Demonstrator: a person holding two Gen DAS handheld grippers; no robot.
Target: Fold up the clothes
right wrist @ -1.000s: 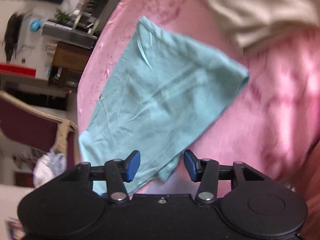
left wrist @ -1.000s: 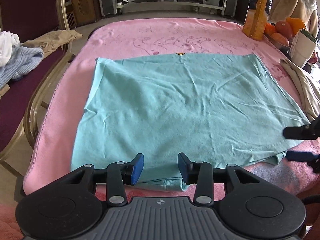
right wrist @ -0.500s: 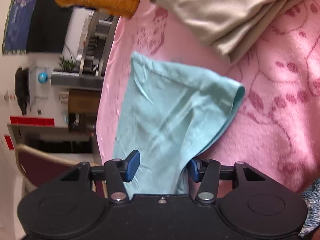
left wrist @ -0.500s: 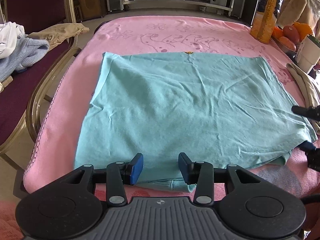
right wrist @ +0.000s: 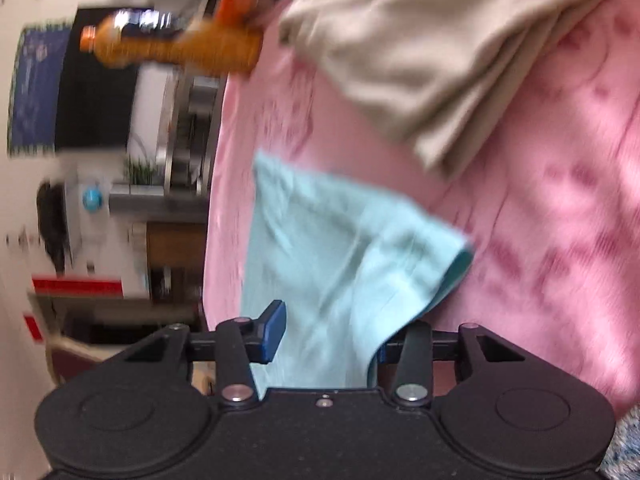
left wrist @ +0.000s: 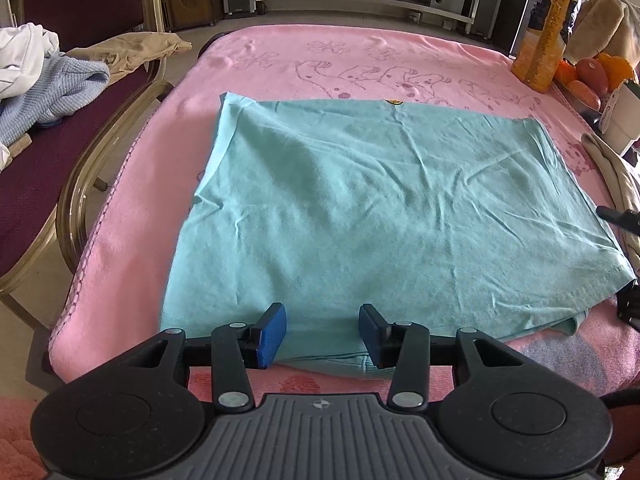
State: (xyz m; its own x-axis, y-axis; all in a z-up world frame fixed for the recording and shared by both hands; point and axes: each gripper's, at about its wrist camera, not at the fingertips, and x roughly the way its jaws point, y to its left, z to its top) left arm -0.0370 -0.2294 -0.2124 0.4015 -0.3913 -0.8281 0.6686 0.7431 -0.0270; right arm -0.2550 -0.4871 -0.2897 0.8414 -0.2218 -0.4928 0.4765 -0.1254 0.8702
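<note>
At the near edge of the pink blanket (left wrist: 360,60), right under the left wrist camera: left gripper (left wrist: 322,330), jaws apart, nothing pinched, blue pads (left wrist: 272,334) poised just over the near hem of the teal shirt (left wrist: 380,208). Between and below the fingers, a ribbed teal edge poking out from under the hem. Whether the pads touch the cloth, not possible to tell.

At the shirt's near right corner: right gripper (right wrist: 328,340), rolled onto its side, jaws just now closing but not clamped. Teal corner lifted and lying in the gap, draped over one finger and hiding its pad; the other pad (right wrist: 274,326) just beside the cloth. In the left wrist view, only the dark tips of this gripper visible at the shirt's right edge.

Further out: shirt spread flat and wrinkled across the middle of the blanket, folded to a rough rectangle, a small yellow mark at its far edge. Just right of it, a folded beige garment (right wrist: 440,48), apart from the teal.

Off to the left, a maroon chair (left wrist: 48,152) serving as the holding place for more clothes: a blue knit (left wrist: 48,88), a white piece (left wrist: 20,52), a tan piece (left wrist: 132,50), all heaped loosely.

At the far right corner: a white cup (left wrist: 620,120), contents unclear; orange and red fruit (left wrist: 592,74) piled behind it, their dish hidden; a tall bottle (left wrist: 546,28) upright, filled with orange drink.
</note>
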